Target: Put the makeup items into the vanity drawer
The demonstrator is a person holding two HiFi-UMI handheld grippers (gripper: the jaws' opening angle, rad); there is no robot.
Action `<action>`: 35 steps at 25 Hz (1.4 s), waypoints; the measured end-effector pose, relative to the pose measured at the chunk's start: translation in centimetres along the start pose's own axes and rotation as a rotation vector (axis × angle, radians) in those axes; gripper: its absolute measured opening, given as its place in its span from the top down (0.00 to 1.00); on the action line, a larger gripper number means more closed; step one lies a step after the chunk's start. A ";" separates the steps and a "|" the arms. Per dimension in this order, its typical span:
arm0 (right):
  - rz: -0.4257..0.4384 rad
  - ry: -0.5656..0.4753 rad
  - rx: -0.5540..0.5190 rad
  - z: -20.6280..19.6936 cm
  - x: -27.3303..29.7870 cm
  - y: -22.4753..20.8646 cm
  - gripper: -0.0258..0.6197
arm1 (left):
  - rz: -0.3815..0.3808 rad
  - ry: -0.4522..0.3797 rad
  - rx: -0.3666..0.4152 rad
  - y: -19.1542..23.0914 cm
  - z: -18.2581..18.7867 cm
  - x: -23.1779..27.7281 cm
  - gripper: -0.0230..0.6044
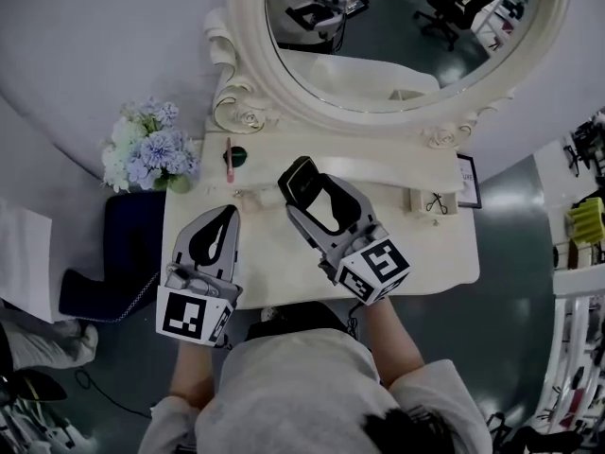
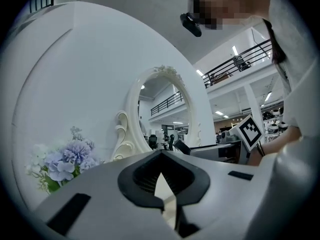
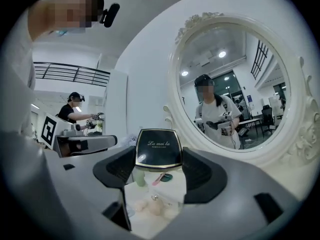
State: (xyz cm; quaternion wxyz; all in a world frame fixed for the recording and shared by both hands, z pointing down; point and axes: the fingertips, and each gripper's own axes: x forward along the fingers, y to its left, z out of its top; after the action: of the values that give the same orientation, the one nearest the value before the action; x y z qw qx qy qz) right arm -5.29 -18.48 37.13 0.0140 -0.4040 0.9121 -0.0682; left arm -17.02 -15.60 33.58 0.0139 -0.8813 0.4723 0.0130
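My right gripper [image 1: 304, 189] is shut on a black square powder compact [image 1: 301, 179], held above the middle of the cream vanity top [image 1: 284, 258]. In the right gripper view the compact [image 3: 158, 148] stands upright between the black pads [image 3: 121, 168], its lid printed in gold. A pink pencil [image 1: 229, 159] and a small dark green round item [image 1: 238, 156] lie on the raised back shelf at the left; both also show below the compact, pencil [image 3: 158, 178] beside round item [image 3: 167, 177]. My left gripper [image 1: 230, 212] hovers over the table's left part, shut and holding nothing [image 2: 161, 153]. No drawer shows.
A large oval mirror [image 1: 397, 36] in a carved cream frame rises behind the table. Blue and white flowers [image 1: 151, 149] stand at the left corner. A small box with an eyelash curler [image 1: 433, 200] and a framed card [image 1: 468, 180] sit at the right. A dark stool [image 1: 113, 253] stands left of the table.
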 end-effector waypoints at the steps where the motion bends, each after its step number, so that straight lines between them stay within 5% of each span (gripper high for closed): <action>1: -0.013 -0.007 -0.002 0.2 -0.4 0.0 0.49 | -0.013 -0.003 0.000 -0.3 0.1 0.1 0.95; 24: -0.341 -0.162 -0.016 3.5 -12.9 -0.8 0.49 | -0.305 -0.072 -0.006 -8.1 1.1 1.7 0.95; 35: -0.489 -0.132 -0.049 3.7 -20.6 -4.4 0.49 | -0.452 -0.100 0.000 -15.1 2.1 4.6 0.95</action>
State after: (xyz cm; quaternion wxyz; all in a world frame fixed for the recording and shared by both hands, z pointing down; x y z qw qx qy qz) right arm 12.11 -6.64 33.51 0.0471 -0.6164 0.7858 -0.0210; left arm -1.88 -10.98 31.51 0.0397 -0.9629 0.2616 0.0533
